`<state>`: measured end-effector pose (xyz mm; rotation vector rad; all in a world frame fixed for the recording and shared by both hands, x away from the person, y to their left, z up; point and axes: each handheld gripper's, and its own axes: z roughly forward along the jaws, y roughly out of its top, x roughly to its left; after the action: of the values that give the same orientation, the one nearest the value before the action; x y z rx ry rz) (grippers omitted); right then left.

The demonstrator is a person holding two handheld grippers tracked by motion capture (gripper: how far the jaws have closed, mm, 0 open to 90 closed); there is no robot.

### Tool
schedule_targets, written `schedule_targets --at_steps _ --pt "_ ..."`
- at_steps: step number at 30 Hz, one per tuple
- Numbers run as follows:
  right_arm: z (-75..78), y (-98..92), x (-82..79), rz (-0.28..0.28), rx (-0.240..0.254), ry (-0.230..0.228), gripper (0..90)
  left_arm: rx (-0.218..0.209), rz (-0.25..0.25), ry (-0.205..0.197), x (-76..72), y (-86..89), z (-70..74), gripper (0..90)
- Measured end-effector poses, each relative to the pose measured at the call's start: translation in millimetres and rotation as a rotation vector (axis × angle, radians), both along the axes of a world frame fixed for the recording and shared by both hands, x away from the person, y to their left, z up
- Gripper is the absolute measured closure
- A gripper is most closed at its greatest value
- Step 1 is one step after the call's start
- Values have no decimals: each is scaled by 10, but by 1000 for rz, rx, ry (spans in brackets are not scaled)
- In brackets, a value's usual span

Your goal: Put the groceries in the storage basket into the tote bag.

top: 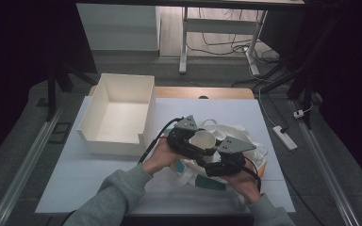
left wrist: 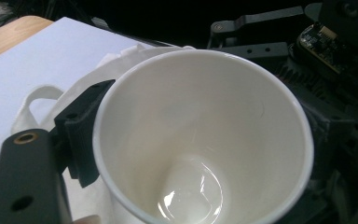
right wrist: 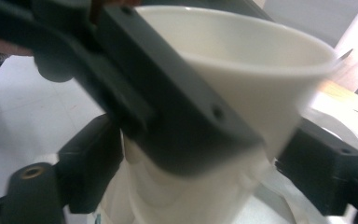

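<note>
A white paper cup (top: 202,139) is held just above a white tote bag (top: 247,136) at the table's middle. My left gripper (top: 197,143) is shut on the cup near its rim. In the left gripper view its left pad (left wrist: 81,135) presses the cup's (left wrist: 205,130) outer wall, and the cup hides the other pad. My right gripper (top: 211,153) comes in from the right. In the right gripper view its jaws (right wrist: 207,175) straddle the cup's (right wrist: 261,70) lower part, open, with a gap at the right pad (right wrist: 321,172). The left gripper's jaw (right wrist: 168,107) crosses in front.
An empty white box (top: 122,113) with a cut-out front wall stands at the back left on the white sheet (top: 99,179). The bag's handles (left wrist: 35,100) lie loose on the sheet. Beyond the table are a floor, a desk frame and a power strip (top: 285,138).
</note>
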<state>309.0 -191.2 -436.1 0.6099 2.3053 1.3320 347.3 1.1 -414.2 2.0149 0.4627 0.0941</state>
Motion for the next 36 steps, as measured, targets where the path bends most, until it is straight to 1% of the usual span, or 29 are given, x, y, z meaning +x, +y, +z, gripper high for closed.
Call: schedule_targets --at_steps 3,5,9,12,22,25,29,33,36 --pt "-5 -1 9 -9 -1 5 204 5 1 -1 3 -3 -11 195" --pt "-1 -17 12 -15 5 9 212 -1 0 2 6 -3 -17 194" --pt "1 -19 -3 -26 2 -9 219 -7 -4 -3 6 -1 -21 191" --pt "-1 -11 -13 -33 -12 -20 220 -4 -11 0 12 4 -26 189" --pt "2 -6 -23 -34 -23 -38 222 -2 -17 -5 13 32 -9 186" --pt "-5 -22 -16 -47 -32 -40 222 -31 -11 -11 5 84 36 170" --pt "-24 -75 19 -72 -31 -34 222 -64 17 -19 15 200 119 150" --pt "-15 -170 69 -119 -28 -46 222 -85 52 -22 53 351 177 150" --pt "-21 -280 125 -173 -20 -44 222 -87 84 -21 97 466 196 153"
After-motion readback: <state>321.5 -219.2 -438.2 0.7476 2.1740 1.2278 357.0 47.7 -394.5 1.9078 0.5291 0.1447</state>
